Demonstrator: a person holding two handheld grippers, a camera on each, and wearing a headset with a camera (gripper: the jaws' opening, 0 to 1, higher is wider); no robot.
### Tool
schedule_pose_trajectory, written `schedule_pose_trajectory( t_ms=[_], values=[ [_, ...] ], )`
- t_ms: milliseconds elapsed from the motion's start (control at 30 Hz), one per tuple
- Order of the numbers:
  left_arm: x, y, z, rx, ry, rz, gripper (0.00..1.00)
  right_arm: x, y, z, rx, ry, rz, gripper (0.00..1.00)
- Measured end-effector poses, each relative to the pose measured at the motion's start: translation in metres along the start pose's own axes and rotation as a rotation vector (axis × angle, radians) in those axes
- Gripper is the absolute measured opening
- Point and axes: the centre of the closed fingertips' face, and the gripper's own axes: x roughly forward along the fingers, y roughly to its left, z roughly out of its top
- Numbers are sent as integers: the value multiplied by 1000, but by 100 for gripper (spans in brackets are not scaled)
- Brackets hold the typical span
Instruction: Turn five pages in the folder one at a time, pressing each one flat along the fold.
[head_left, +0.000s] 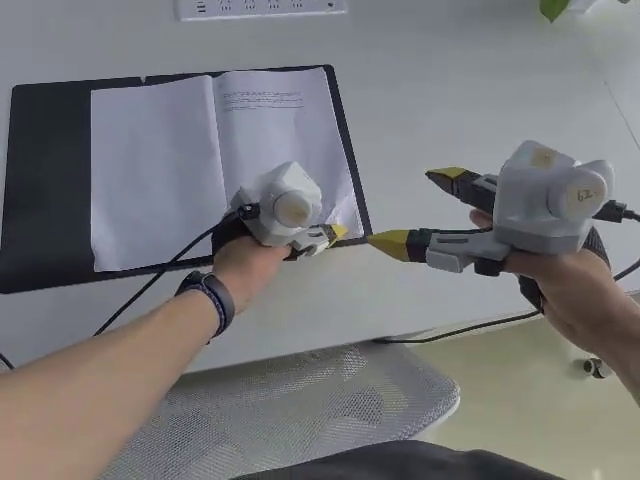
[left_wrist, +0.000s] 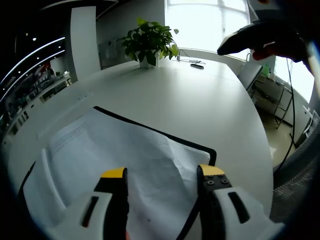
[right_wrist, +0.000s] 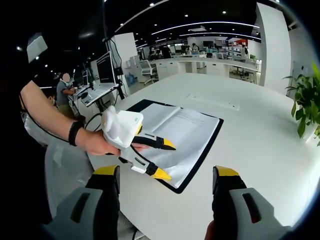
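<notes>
The black folder lies open on the white table, with white pages spread flat and a line of print at the top of the right page. My left gripper sits at the near right corner of that page, its jaws open with the slightly rumpled paper corner between them. In its own view the left gripper looks across the page. My right gripper is held in the air to the right of the folder, open and empty. The right gripper looks at the left gripper and the folder.
A power strip lies at the table's far edge. A potted plant stands further along the table. A mesh chair is below the near table edge. Cables trail from both grippers. A person sits at a far desk.
</notes>
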Motion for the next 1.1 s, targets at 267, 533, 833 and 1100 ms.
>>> schedule_pose_trajectory(
  t_ms=[267, 533, 833, 1100],
  values=[
    [-4, 2, 1, -9, -5, 2, 49, 6, -1, -4, 12, -3, 14, 74],
    [-8, -1, 4, -13, -4, 2, 49, 27, -9, -7, 44, -11, 49, 70],
    [-9, -2, 6, -16, -3, 0, 49, 53, -25, -6, 158, -60, 91, 60],
    [-8, 0, 7, -20, -3, -4, 48, 86, -28, -14, 226, -48, 124, 54]
  ],
)
